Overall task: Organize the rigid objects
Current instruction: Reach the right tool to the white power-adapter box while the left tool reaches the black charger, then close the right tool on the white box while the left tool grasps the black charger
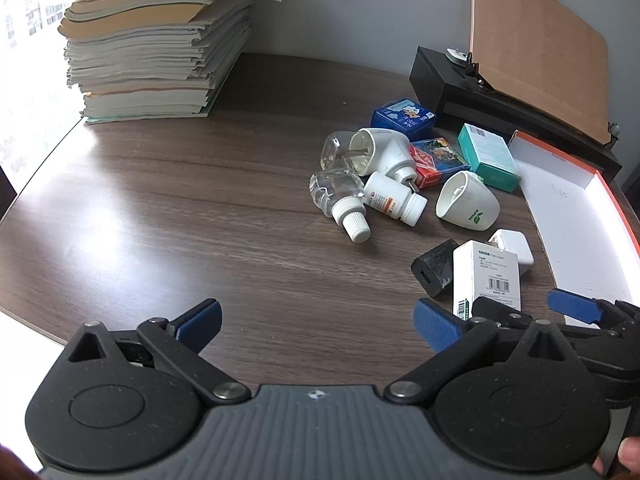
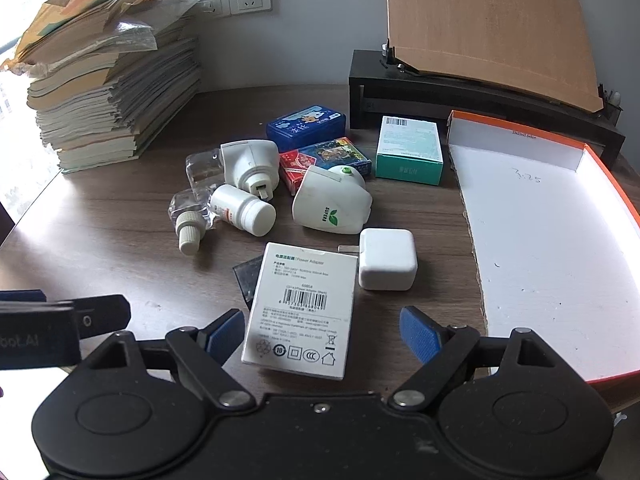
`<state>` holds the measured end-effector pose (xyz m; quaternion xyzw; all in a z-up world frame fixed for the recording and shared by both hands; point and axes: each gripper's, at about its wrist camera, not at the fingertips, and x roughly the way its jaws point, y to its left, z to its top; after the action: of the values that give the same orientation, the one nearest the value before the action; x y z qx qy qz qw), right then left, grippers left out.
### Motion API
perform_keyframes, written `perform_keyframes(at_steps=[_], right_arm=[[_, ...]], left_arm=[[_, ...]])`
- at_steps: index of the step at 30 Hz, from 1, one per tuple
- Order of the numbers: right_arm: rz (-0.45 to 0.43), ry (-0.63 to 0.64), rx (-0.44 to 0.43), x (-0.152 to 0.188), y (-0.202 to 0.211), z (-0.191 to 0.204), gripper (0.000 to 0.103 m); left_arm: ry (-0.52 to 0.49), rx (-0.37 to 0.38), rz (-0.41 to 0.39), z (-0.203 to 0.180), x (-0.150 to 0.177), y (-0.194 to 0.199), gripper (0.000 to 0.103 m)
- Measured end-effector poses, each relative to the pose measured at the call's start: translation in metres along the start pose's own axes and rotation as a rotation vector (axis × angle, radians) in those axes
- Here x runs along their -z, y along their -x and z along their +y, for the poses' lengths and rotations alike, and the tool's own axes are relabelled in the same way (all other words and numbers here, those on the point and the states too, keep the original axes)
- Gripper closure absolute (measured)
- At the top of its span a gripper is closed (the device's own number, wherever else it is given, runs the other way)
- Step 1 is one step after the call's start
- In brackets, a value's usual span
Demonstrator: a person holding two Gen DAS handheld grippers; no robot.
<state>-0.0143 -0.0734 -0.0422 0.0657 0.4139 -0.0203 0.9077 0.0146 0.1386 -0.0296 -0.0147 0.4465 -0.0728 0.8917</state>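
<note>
A white power-adapter box (image 2: 300, 308) lies flat between the fingers of my right gripper (image 2: 322, 336), which is open around it without pressing on it. Beside the box are a white charger cube (image 2: 386, 260) and a black adapter (image 2: 248, 276), partly under the box. Farther back lie two white plug-in devices (image 2: 332, 204), a white pill bottle (image 2: 244, 210), a clear bottle (image 2: 188, 220), a blue box (image 2: 306, 126), a card deck (image 2: 324, 160) and a teal box (image 2: 410, 150). My left gripper (image 1: 318, 326) is open over bare wood, left of the power-adapter box (image 1: 486, 276).
An orange-rimmed shallow box with a white inside (image 2: 552, 240) lies at the right edge of the dark wooden table (image 1: 200, 208). A tall stack of books (image 1: 152, 48) fills the back left. A black stand with a brown board (image 2: 480, 92) stands at the back right.
</note>
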Motion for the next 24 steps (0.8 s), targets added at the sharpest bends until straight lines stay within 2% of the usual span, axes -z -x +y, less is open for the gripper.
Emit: perform_keyframes(at_steps=[3, 5, 6, 12, 17, 21, 24], right_arm=[[0.012, -0.004, -0.002, -0.004, -0.014, 0.002, 0.004], [0.027, 0.006, -0.008, -0.005, -0.019, 0.001, 0.011], [0.026, 0.006, -0.015, -0.005, -0.02, 0.0, 0.032], [0.021, -0.024, -0.021, -0.004, -0.005, -0.018, 0.032], [-0.003, -0.065, 0.015, -0.002, 0.016, -0.045, 0.032], [-0.002, -0.097, 0.022, 0.003, 0.026, -0.062, 0.032], [-0.008, -0.097, 0.051, 0.004, 0.033, -0.068, 0.032]], left_arm=[[-0.006, 0.006, -0.001, -0.001, -0.001, -0.003, 0.0], [-0.014, 0.013, -0.009, -0.003, -0.003, -0.005, 0.0], [-0.021, 0.02, -0.015, -0.004, -0.004, -0.006, 0.0], [-0.121, 0.126, -0.046, -0.023, -0.01, -0.018, 0.0], [-0.272, 0.205, -0.074, -0.049, -0.014, -0.037, 0.0], [-0.365, 0.246, -0.073, -0.066, -0.015, -0.055, 0.01], [-0.412, 0.263, -0.061, -0.077, -0.014, -0.068, 0.025]])
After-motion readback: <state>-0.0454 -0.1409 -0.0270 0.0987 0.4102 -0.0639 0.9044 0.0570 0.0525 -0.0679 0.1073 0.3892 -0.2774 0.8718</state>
